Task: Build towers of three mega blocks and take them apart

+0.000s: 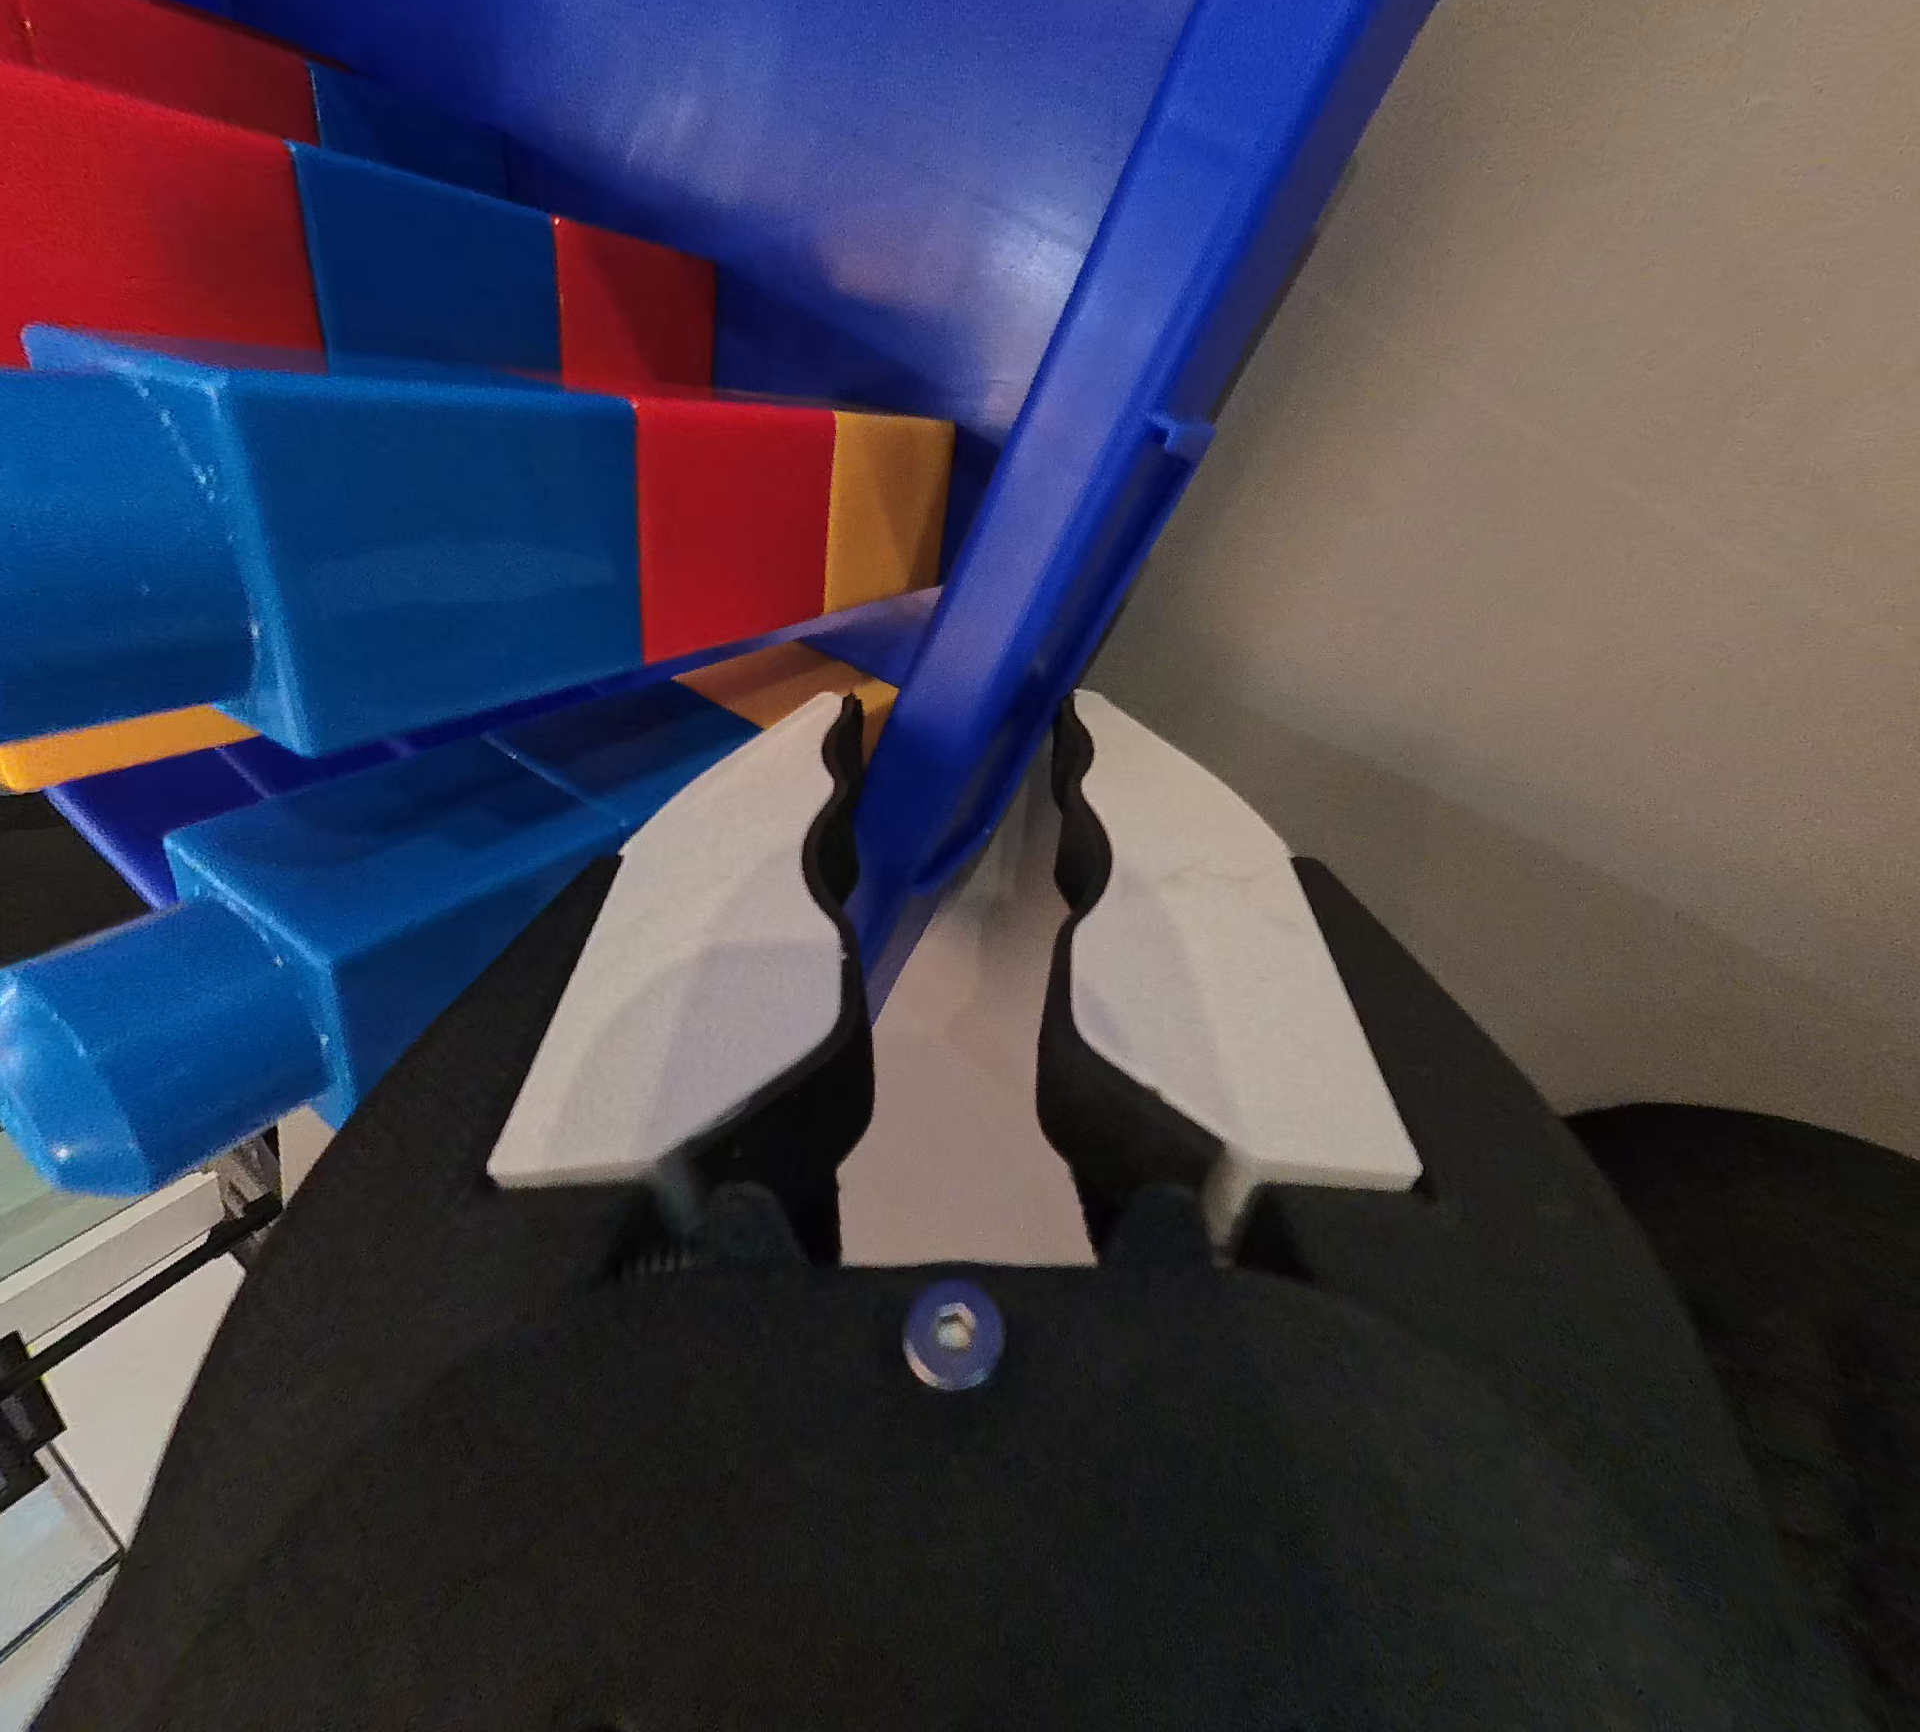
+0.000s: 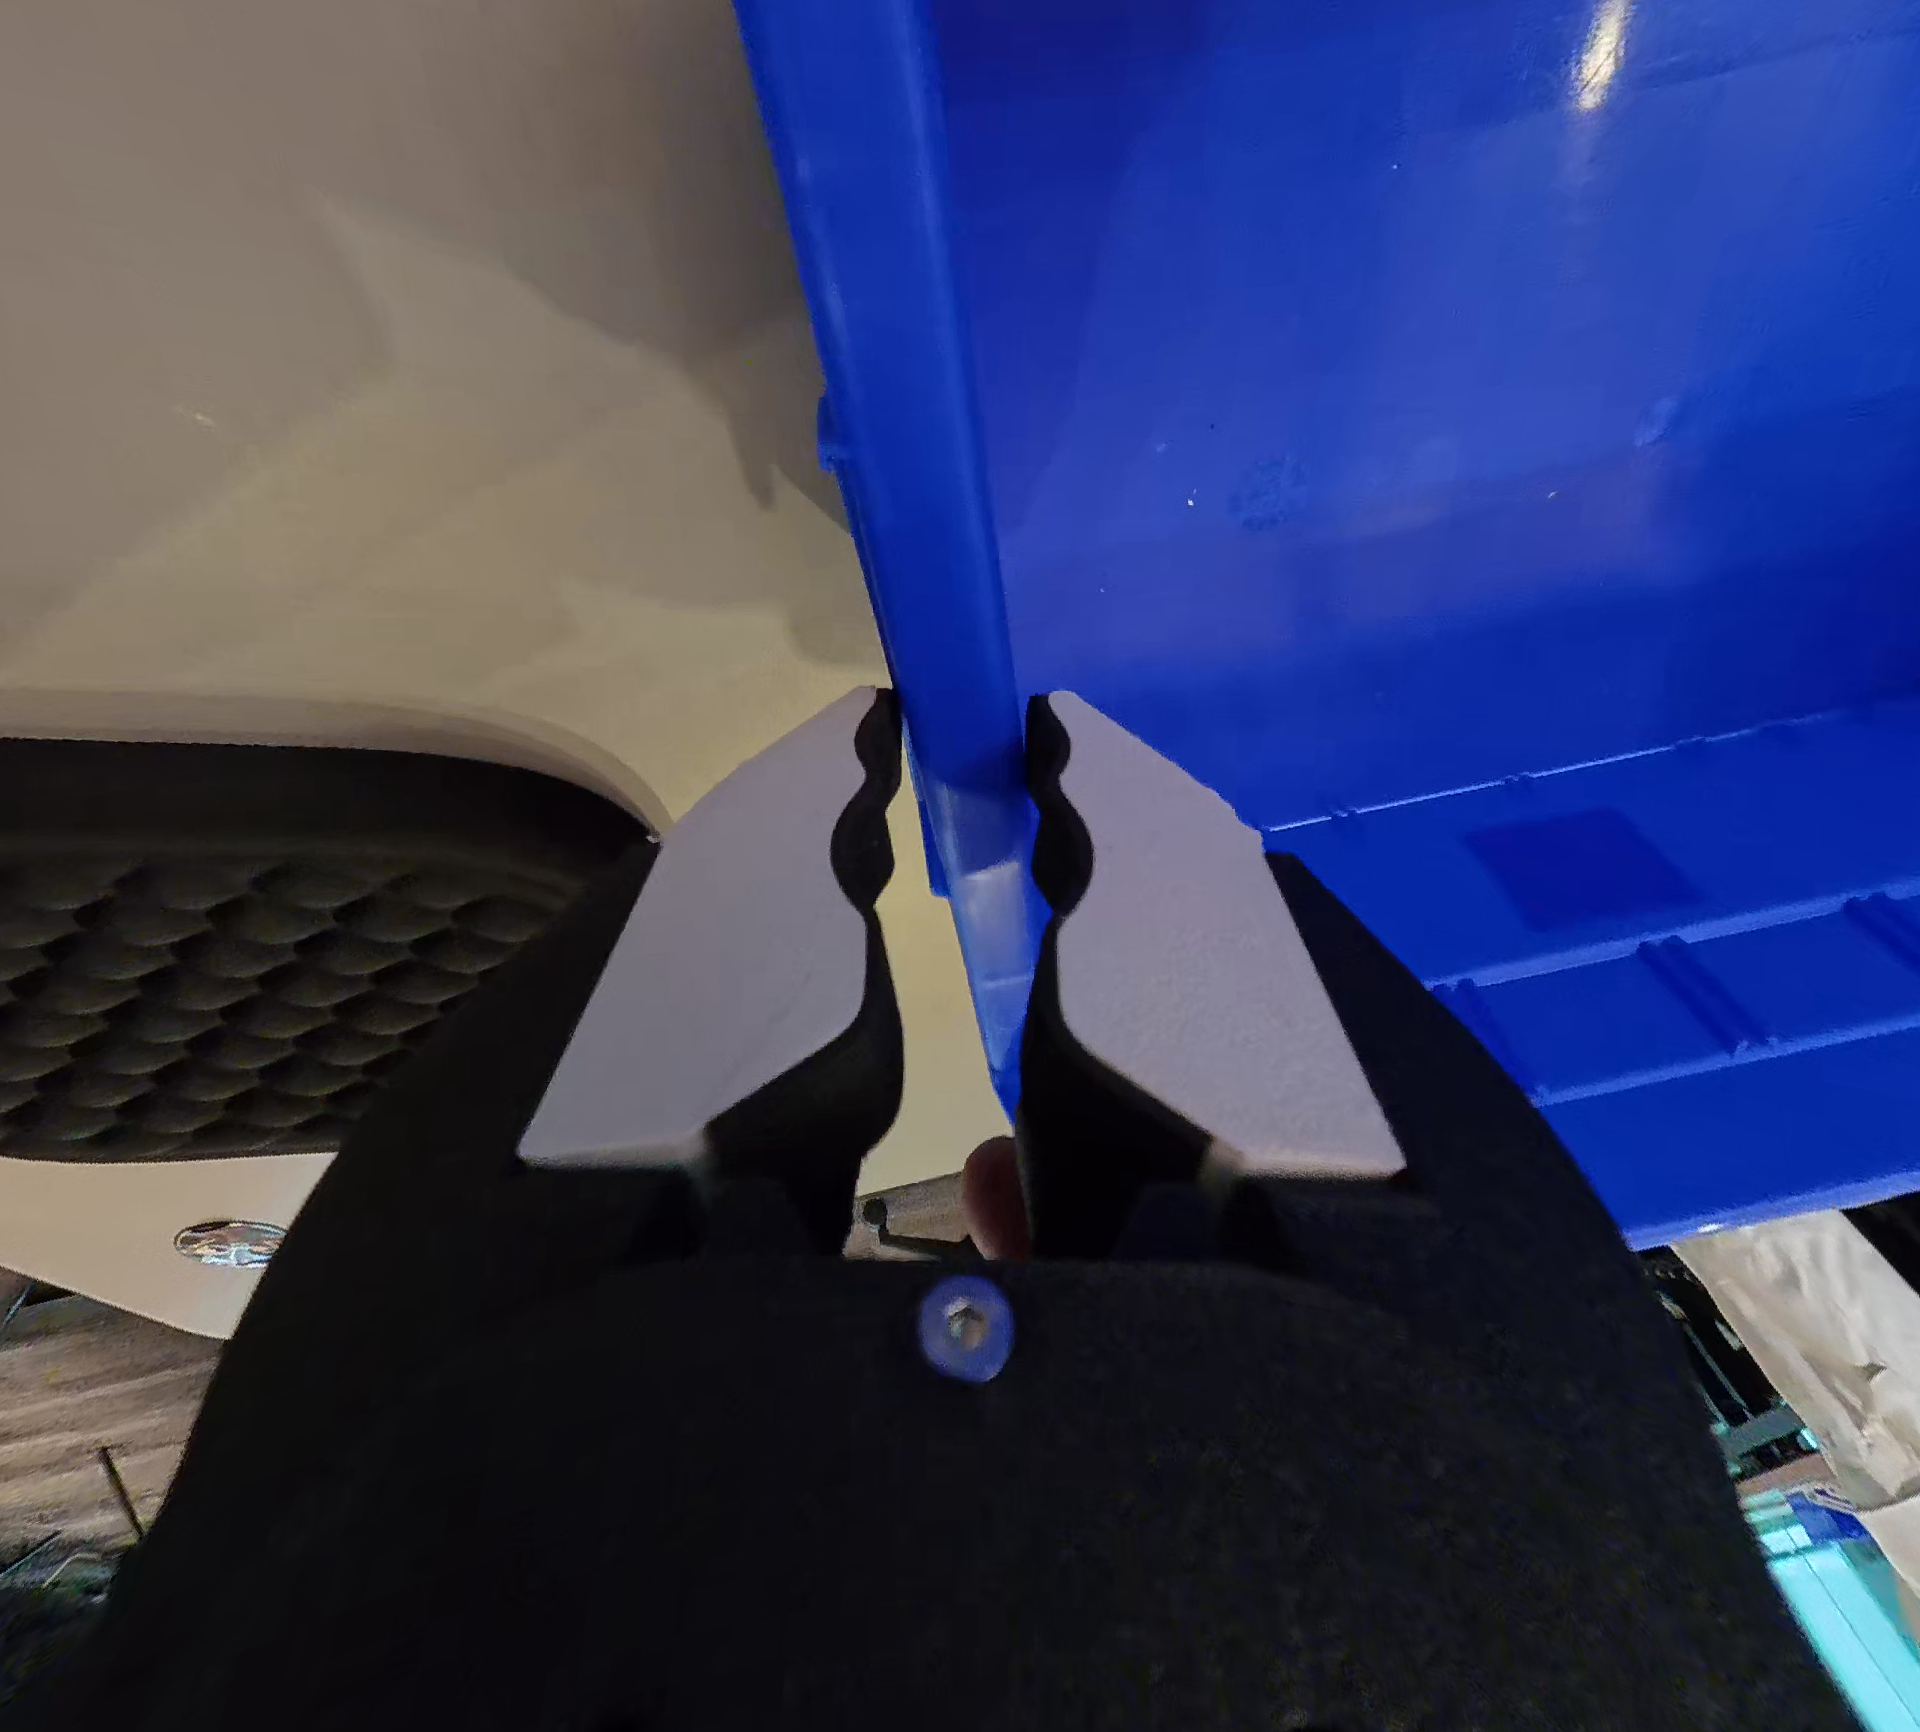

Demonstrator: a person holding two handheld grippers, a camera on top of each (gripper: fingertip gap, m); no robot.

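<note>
gripping the rim of a blue plastic bin (image 1: 1039, 394), the left gripper (image 1: 956, 726) has its two pale fingers with black wavy pads closed on the bin's edge, one pad inside and one outside the wall; the bin is tipped, so its inner wall fills the upper part of the left wrist view and a plain pale wall (image 1: 1610, 435) shows to the right of it. inside the bin lie the mega blocks, joined in rows that point toward the camera: a blue block (image 1: 416, 539) with its round stud at the near end, joined to a red block (image 1: 732, 519) and then a yellow block (image 1: 894, 508) that reaches almost to the bin's wall. behind that row sits another of red (image 1: 145, 228), blue (image 1: 426, 259) and red, and below it a second blue studded block (image 1: 260, 976) sticks out close to the left finger. the right gripper (image 2: 964, 726) pinches another edge of the same bin (image 2: 1403, 435); the right-hand pad presses on the blue flange, the left-hand pad sits right at it, though a thin sliver of gap seems to show there. from this side only the bin's smooth outer face and ribbed lip are seen, no blocks. a dark honeycomb-patterned mat (image 2: 239, 944) lies at the left of that view, below a pale surface (image 2: 364, 332)
</note>
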